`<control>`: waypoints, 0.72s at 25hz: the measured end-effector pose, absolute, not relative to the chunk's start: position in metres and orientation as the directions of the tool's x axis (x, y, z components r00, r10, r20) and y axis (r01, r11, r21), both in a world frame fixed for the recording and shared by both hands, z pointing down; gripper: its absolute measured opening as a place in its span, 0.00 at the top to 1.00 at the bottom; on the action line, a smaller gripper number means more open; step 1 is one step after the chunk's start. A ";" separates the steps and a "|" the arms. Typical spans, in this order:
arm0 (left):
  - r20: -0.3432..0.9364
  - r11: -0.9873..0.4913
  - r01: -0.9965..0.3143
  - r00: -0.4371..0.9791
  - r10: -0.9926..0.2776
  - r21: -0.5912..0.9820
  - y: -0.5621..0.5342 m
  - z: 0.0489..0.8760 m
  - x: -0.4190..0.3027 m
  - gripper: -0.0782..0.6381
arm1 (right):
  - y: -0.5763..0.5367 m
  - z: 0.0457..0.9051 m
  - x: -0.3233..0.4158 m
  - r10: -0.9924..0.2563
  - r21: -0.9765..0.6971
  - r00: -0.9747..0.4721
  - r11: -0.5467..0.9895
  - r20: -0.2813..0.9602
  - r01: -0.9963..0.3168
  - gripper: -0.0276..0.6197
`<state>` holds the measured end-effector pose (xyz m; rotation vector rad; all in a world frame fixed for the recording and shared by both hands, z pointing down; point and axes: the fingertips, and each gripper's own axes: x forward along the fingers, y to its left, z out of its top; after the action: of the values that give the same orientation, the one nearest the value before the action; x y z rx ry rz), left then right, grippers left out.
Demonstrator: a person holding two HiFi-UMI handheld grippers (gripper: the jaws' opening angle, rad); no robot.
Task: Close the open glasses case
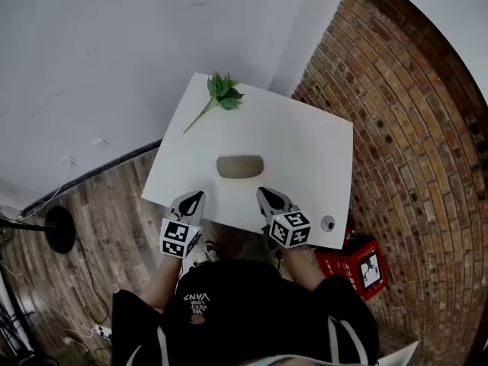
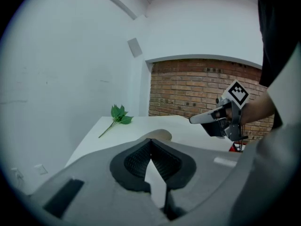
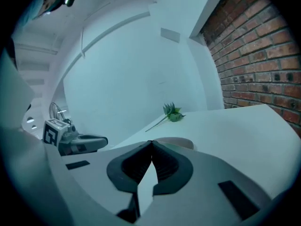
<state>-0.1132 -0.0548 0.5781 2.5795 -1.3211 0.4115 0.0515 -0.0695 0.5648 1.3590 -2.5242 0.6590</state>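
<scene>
A tan glasses case [image 1: 240, 166] lies closed in the middle of the white table [image 1: 313, 139]. In the left gripper view only its top edge [image 2: 162, 134] shows behind the jaws, and in the right gripper view its rim [image 3: 181, 142] peeks out the same way. My left gripper [image 1: 200, 197] is shut and empty at the table's near edge, left of the case. My right gripper [image 1: 261, 193] is also shut with nothing in it, near the edge to the case's right. Both point toward the case without touching it.
A green leafy sprig [image 1: 221, 95] lies at the table's far left corner. A red box [image 1: 363, 268] stands on the floor at the right, below the table. A brick wall [image 1: 427, 128] runs along the right, a white wall [image 1: 91, 67] along the left.
</scene>
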 end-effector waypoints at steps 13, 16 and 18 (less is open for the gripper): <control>0.330 -0.482 -0.875 0.471 -0.818 0.054 -0.024 0.560 -0.066 0.88 | -0.059 0.554 0.076 -0.612 -0.256 -0.690 0.648 0.386 -0.718 0.96; 0.333 -0.465 -0.883 0.459 -0.824 0.065 -0.014 0.559 -0.055 0.88 | -0.053 0.555 0.085 -0.594 -0.264 -0.707 0.663 0.384 -0.701 0.96; 0.334 -0.456 -0.888 0.449 -0.829 0.063 -0.008 0.558 -0.047 0.88 | -0.049 0.556 0.091 -0.583 -0.268 -0.717 0.673 0.383 -0.690 0.96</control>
<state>-0.0468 -0.0085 0.5577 2.4715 -1.4910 0.3767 0.0913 -0.0488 0.5563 1.0195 -2.6229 0.5801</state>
